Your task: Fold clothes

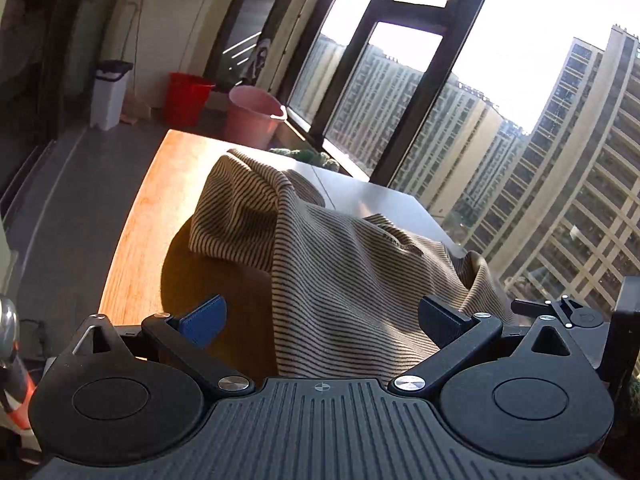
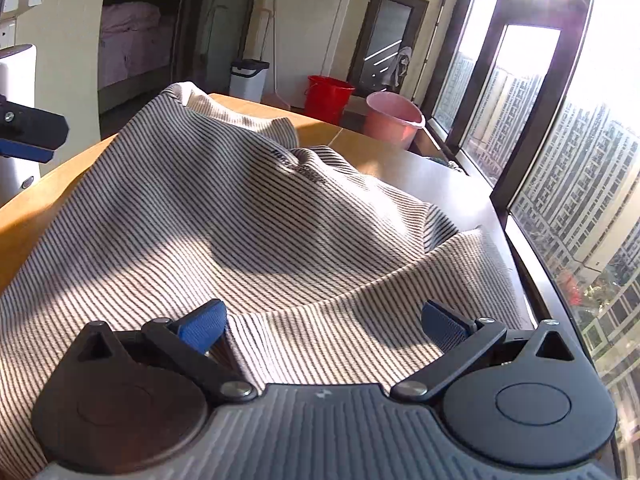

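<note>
The striped garment (image 1: 320, 272) lay rumpled on the wooden table (image 1: 160, 208), one sleeve flopped toward the table's far end and its near hem spilling toward both grippers. The left gripper (image 1: 324, 322) stood with its blue-padded jaws spread wide, released and clasping nothing, the cloth passing loosely between them; the right gripper (image 2: 326, 326) likewise had its jaws spread above the fabric, pinching none of it. Beyond the table's far end, by the window (image 2: 520, 112), stood a red bucket (image 2: 328, 98), a pink bucket (image 2: 394, 118) and a white bin (image 2: 248, 78).
</note>
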Motion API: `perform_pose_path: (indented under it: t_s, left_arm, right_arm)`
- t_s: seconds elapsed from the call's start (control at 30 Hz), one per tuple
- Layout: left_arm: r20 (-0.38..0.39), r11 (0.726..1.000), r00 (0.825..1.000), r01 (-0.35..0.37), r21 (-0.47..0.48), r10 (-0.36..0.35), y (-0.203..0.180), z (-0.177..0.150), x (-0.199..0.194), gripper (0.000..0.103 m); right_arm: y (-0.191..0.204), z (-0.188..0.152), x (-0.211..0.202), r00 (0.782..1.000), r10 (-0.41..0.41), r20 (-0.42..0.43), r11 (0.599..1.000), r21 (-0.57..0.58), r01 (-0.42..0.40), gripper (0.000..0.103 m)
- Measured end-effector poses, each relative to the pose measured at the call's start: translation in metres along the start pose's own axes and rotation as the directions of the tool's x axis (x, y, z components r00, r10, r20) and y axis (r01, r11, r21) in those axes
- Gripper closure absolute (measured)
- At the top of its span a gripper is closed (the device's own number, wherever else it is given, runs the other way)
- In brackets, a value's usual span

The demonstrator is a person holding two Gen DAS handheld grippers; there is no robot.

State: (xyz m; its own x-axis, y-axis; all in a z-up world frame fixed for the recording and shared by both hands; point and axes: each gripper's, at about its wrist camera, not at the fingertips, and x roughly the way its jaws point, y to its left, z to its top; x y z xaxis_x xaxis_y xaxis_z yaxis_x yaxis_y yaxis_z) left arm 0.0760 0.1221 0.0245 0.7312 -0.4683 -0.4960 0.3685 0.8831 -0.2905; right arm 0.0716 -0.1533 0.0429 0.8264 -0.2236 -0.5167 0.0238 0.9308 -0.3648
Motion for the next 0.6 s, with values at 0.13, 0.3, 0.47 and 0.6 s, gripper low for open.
perform_pose_path:
  t_s: [0.13, 0.3, 0.47, 0.6]
  left_arm:
    - [-0.009, 0.966, 0.993, -0.109, 0.234, 0.114, -0.024, -0.015, -0.012, 0.0]
    - [-0.014, 0.9, 0.955, -0.275, 0.339, 0.297, -0.049, -0.025, 0.007, 0.0]
    - [-0.069, 0.923, 0.961, -0.237, 0.305, 0.269, -0.053, -0.022, 0.018, 0.0]
    - [-0.055, 0.922, 0.961, -0.241, 0.305, 0.269, -0.053, -0.018, 0.014, 0.0]
  right_arm:
    - [-0.033, -0.003, -0.036, 0.991, 0.059, 0.116, 0.992, 0.106, -0.072, 0.0]
    - [-0.03, -0.033, -0.077, 0.927, 0.359, 0.106, 0.925, 0.094, -0.369, 0.0]
    - [0.022, -0.058, -0.11, 0.867, 0.497, 0.024, 0.865, -0.084, -0.494, 0.0]
    - [0.059, -0.064, -0.109, 0.88, 0.475, -0.017, 0.862, -0.193, -0.469, 0.0]
